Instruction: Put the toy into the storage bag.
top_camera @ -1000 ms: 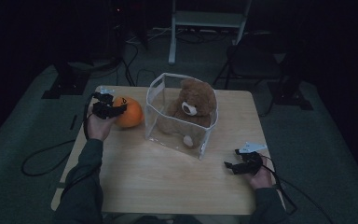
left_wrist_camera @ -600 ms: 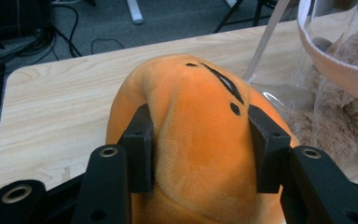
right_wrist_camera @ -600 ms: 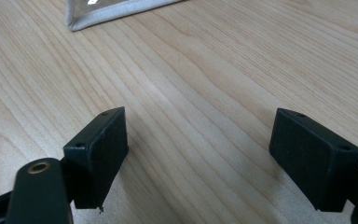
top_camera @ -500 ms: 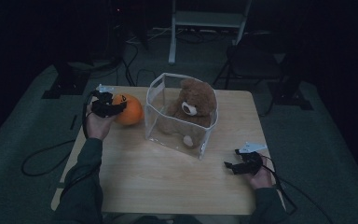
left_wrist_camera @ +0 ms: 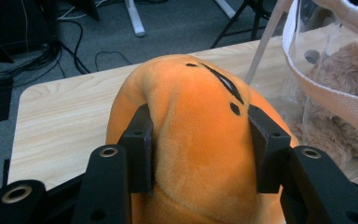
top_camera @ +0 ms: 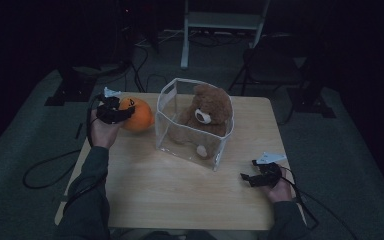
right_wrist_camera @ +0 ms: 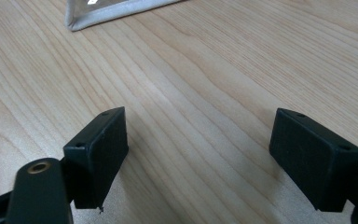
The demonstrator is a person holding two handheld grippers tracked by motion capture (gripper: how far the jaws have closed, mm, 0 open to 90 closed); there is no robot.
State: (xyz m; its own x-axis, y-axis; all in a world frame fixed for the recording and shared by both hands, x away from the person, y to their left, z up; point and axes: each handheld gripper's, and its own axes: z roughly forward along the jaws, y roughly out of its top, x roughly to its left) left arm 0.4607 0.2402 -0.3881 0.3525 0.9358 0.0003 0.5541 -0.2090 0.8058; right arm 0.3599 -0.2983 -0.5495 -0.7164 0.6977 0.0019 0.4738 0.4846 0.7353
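A: Left tongs (left_wrist_camera: pixel 200 149)?
B: Clamped on the orange plush pumpkin (left_wrist_camera: pixel 200 140), pads dented into both flanks. Pumpkin sits at the desk's (top_camera: pixel 180 195) far-left corner, just beside the clear bag (top_camera: pixel 192 145) holding the teddy bear (top_camera: pixel 207 112).
A: Right tongs (right_wrist_camera: pixel 198 154)?
B: Spread wide over bare wood, gripping nothing.
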